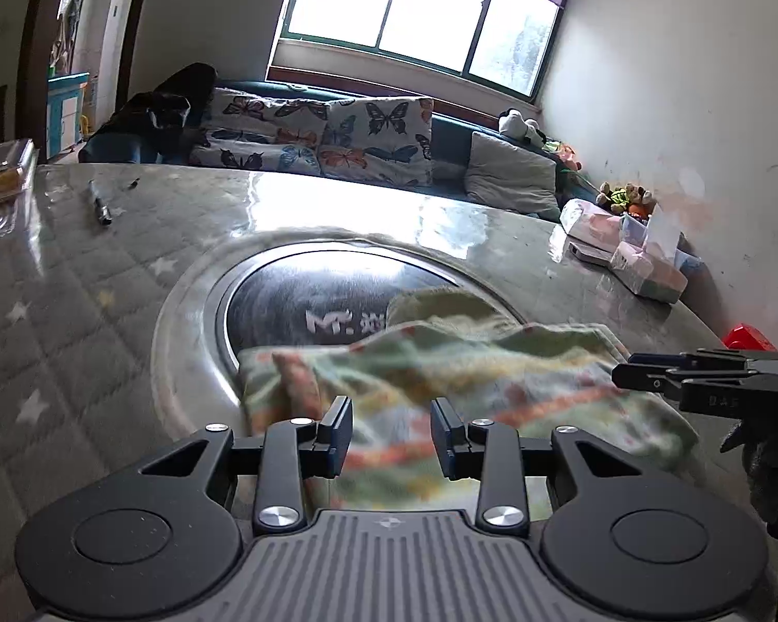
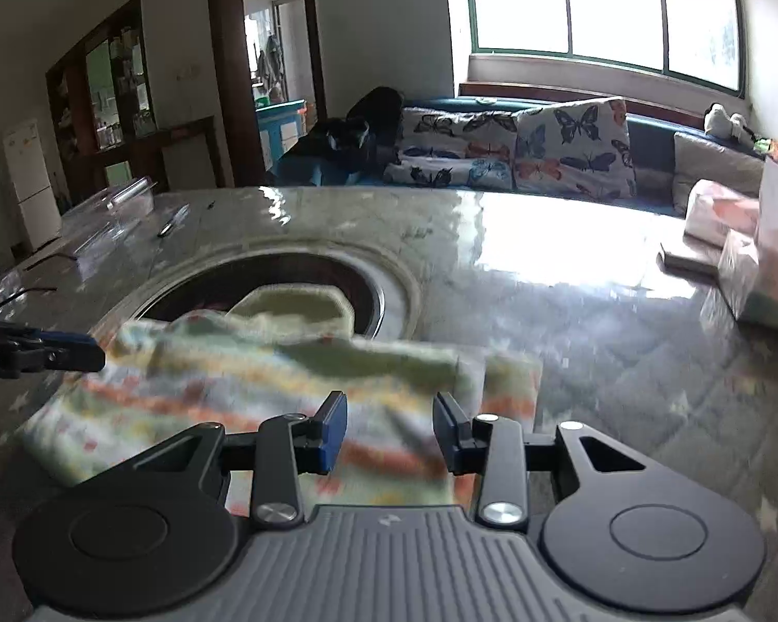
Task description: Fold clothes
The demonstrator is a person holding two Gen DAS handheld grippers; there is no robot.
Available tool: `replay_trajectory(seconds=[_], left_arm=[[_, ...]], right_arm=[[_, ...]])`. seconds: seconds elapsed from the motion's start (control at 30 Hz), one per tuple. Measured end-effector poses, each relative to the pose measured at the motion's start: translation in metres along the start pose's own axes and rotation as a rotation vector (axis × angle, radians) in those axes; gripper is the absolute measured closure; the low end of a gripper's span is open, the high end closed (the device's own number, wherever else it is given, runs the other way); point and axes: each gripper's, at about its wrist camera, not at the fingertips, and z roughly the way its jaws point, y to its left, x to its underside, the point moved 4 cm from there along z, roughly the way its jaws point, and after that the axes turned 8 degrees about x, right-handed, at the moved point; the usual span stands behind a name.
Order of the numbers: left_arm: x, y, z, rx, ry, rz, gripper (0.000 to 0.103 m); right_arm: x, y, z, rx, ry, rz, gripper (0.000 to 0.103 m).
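Observation:
A small garment [image 1: 441, 378] in pale green with orange and yellow stripes lies bunched on the table, partly over the round inset cooktop [image 1: 306, 306]. It also shows in the right wrist view [image 2: 264, 394]. My left gripper [image 1: 391, 435] is open and empty, just above the garment's near edge. My right gripper [image 2: 390, 433] is open and empty, above the garment's near right part. The right gripper's fingers [image 1: 664, 370] show at the right of the left wrist view, beside the garment. The left gripper's fingers [image 2: 62, 350] show at the left of the right wrist view.
The table [image 1: 103, 311] has a glossy plastic cover over a quilted star cloth. A pen [image 1: 98, 202] and clear plastic boxes [image 1: 0, 176] lie far left. Tissue packs and boxes [image 1: 627, 249] stand far right. A sofa with butterfly cushions [image 1: 337, 135] lies beyond.

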Motion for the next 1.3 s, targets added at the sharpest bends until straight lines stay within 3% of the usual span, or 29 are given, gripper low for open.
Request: replay_trajectory(seconds=[0.23, 0.4, 0.5, 0.63, 0.77, 0.87, 0.93, 1.3], left_arm=[[-0.007, 0.026, 0.023, -0.060, 0.041, -0.061, 0.067], [-0.006, 0.029, 0.020, -0.059, 0.030, -0.069, 0.066], [-0.006, 0.027, 0.019, -0.060, 0.023, -0.063, 0.060], [-0.007, 0.028, 0.018, -0.091, 0.018, -0.060, 0.053], [-0.010, 0.033, 0.002, -0.113, -0.016, -0.066, 0.030], [-0.009, 0.038, -0.007, -0.128, -0.025, -0.076, 0.017], [-0.008, 0.041, -0.011, -0.142, -0.026, -0.085, 0.011], [0.004, 0.054, -0.036, -0.176, -0.042, -0.149, 0.000]], right_arm=[[-0.011, -0.015, 0.042, 0.041, 0.054, 0.017, 0.068], [-0.014, -0.015, 0.032, 0.043, 0.029, 0.029, 0.067], [-0.013, -0.007, 0.028, 0.020, 0.024, 0.007, 0.060], [-0.007, -0.001, 0.036, 0.054, 0.044, -0.030, 0.059], [-0.011, 0.008, 0.022, 0.027, 0.021, -0.070, 0.054], [-0.013, 0.028, 0.005, -0.014, 0.002, -0.132, 0.043], [-0.012, 0.045, -0.005, -0.051, -0.008, -0.173, 0.042], [0.015, 0.164, -0.044, -0.277, -0.040, -0.486, 0.040]])
